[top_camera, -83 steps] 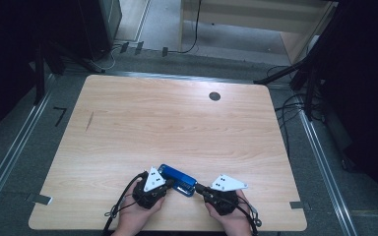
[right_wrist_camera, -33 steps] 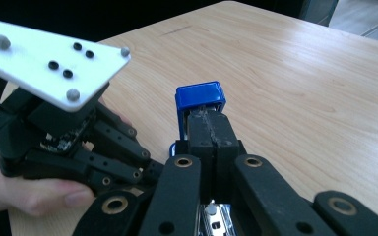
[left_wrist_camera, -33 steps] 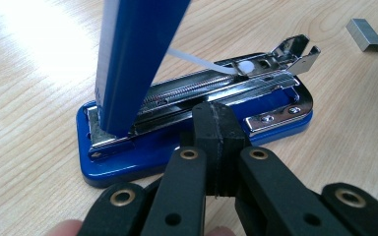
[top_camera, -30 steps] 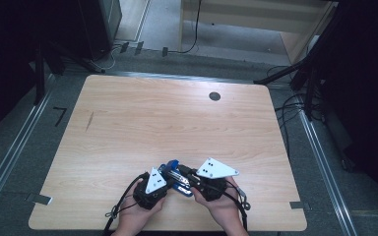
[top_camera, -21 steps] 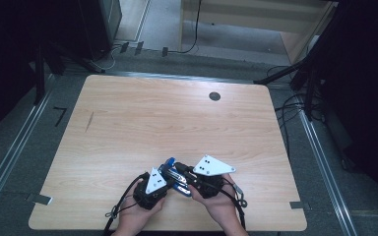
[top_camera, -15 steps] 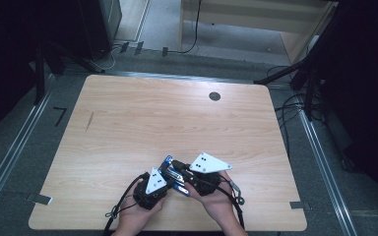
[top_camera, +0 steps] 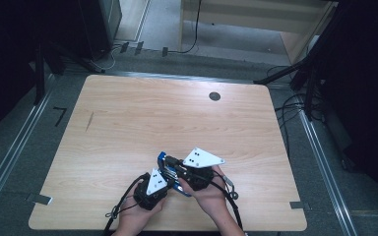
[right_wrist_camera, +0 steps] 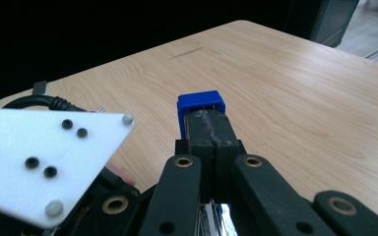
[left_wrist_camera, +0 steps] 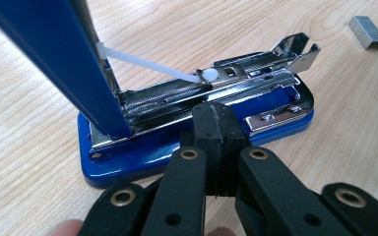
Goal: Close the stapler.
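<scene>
- One blue stapler [left_wrist_camera: 197, 142], lid [left_wrist_camera: 54, 59] swung up, on the worktop [top_camera: 177, 118] near its front edge.
- One staple strip [left_wrist_camera: 367, 32] lies beyond the stapler.
- Two tools: left tool [left_wrist_camera: 215, 123] closed, pressing the stapler's base; right tool [right_wrist_camera: 210, 129] closed against the raised lid.

Even overhead light falls on the pale wooden table [top_camera: 177, 123] in the high view, while the surrounding floor and both side margins sink into near black. Shadows under the hands are soft and short. The picture is slightly grainy and soft in detail. In the left gripper view the light is bright and flat; the chrome magazine of the open blue metal stapler [left_wrist_camera: 202, 93] throws small white glints, and the black jaws at the bottom are a little soft. In the right gripper view the tabletop's far part is washed pale, the background above is black, and the white three-cornered plate [right_wrist_camera: 39, 162] at left is overexposed and blurred
</scene>
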A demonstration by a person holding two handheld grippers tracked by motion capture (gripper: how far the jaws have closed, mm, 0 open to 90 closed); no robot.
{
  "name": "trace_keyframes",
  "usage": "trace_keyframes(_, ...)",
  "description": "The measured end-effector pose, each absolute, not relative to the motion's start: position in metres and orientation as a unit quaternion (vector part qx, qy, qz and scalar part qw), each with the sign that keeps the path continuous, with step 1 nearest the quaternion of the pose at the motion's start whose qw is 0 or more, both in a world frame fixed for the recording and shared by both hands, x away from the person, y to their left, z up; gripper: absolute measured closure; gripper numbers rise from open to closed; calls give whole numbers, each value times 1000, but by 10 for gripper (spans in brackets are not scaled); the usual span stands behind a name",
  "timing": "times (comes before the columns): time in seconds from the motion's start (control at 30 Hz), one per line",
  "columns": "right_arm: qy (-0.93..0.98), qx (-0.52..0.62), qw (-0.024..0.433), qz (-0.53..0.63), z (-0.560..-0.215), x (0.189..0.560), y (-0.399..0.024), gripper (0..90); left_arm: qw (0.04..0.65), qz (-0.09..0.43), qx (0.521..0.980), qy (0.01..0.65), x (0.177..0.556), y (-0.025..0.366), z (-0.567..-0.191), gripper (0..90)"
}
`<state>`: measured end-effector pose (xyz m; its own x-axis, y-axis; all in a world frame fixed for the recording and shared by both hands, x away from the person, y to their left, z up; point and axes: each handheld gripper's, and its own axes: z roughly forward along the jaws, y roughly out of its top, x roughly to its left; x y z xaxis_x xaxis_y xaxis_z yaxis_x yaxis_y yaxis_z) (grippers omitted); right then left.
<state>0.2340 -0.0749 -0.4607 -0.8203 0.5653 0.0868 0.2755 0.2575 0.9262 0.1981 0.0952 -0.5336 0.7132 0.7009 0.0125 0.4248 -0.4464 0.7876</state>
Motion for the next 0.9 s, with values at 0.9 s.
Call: trace_keyframes(0.9, 809, 258, 115, 516, -480, 258, -44, 900, 402, 170, 834, 336, 198, 96, -533, 900)
